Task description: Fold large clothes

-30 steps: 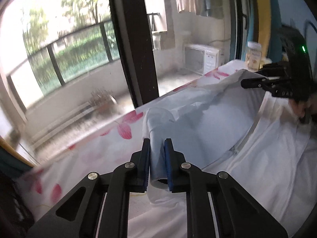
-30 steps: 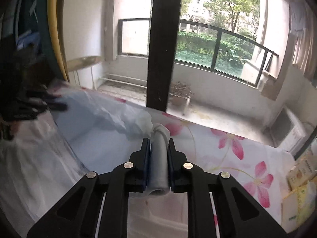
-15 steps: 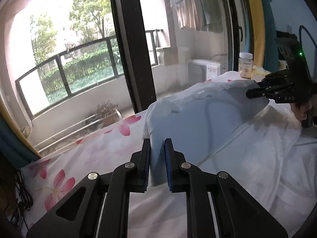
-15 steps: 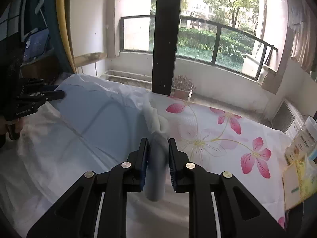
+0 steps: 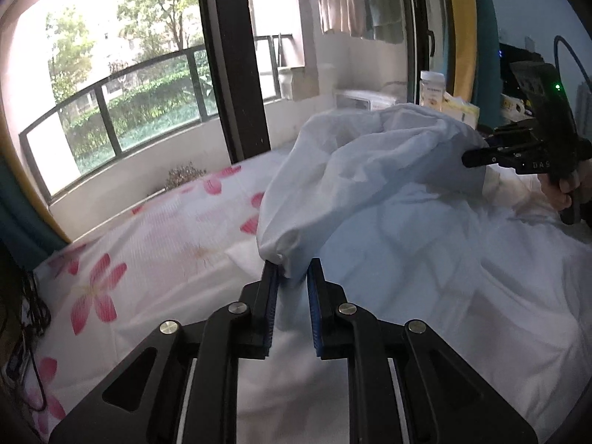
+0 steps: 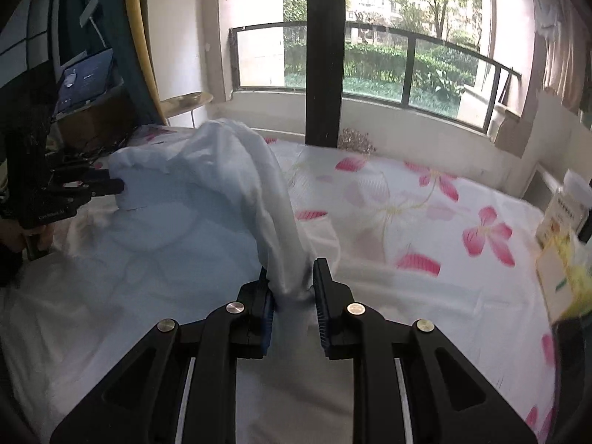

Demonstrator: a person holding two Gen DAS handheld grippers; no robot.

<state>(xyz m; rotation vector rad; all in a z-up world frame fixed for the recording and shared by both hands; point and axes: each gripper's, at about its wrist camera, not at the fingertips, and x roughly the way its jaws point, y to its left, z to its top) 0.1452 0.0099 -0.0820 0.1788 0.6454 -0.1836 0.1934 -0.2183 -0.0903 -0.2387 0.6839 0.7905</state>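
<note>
A large white garment [image 5: 388, 170] lies on the bed, its far edge lifted in an arch between both grippers. My left gripper [image 5: 292, 277] is shut on one corner of it, near the bed surface. My right gripper [image 6: 294, 277] is shut on the other corner. In the left wrist view the right gripper [image 5: 477, 157] shows at the right, fabric bunched at its tips. In the right wrist view the left gripper [image 6: 111, 187] shows at the left, gripping the garment [image 6: 222, 170]. The rest of the garment spreads flat beneath.
The bed has a white sheet with pink flowers [image 6: 425, 199]. A window with a dark frame post [image 5: 233, 63] is behind the bed. A jar [image 5: 433, 88] and boxes [image 6: 562, 281] stand at the bed's right side. Clutter and a lamp [image 6: 88, 85] are on the left.
Both grippers have pulled the held garment edge toward me and down, over the lower part of the garment. The taut fabric now sags into a loose arch. The jaws look slightly wider.
</note>
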